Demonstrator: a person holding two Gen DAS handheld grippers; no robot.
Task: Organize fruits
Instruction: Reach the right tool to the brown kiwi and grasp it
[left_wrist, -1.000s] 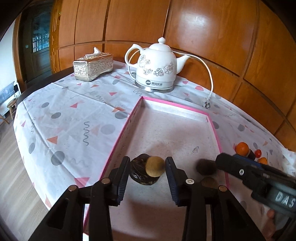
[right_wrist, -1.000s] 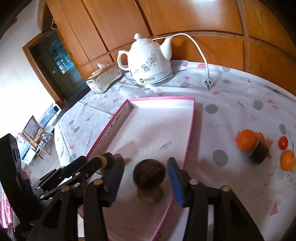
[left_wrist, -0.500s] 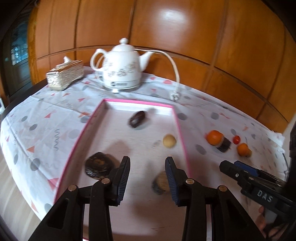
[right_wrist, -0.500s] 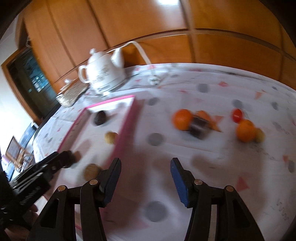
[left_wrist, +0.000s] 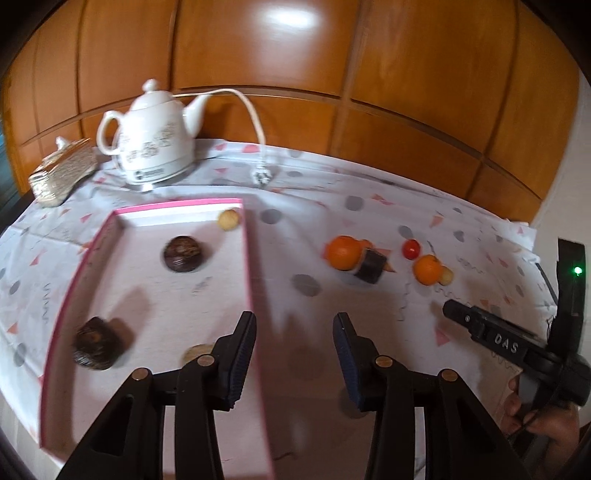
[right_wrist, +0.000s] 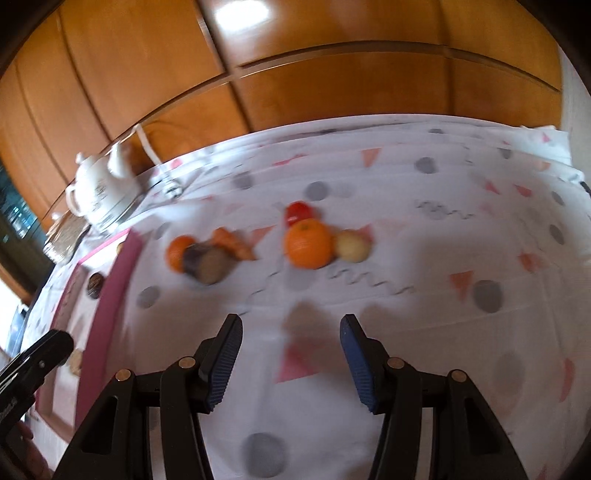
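A pink-rimmed tray (left_wrist: 248, 258) holds two dark round fruits (left_wrist: 183, 254) (left_wrist: 96, 348), a small tan ball (left_wrist: 229, 219) and a pale fruit (left_wrist: 197, 350) by my left fingers. On the cloth to its right lie two oranges (left_wrist: 343, 252) (right_wrist: 307, 243), a dark cylinder (left_wrist: 370, 266), a cherry tomato (left_wrist: 411, 248) and a pale ball (right_wrist: 351, 245). My left gripper (left_wrist: 293, 354) is open and empty over the tray's right rim. My right gripper (right_wrist: 291, 360) is open and empty, short of the orange.
A white electric kettle (left_wrist: 153, 142) with cord and plug (left_wrist: 263, 176) stands at the back left, beside a silver tissue box (left_wrist: 61, 171). Wooden panelling runs behind the table. The patterned cloth (right_wrist: 461, 258) hangs over the table's right edge.
Both grippers let go of their dark fruits in the tray, pulled back and swung right. The right gripper now faces the loose fruits on the cloth.
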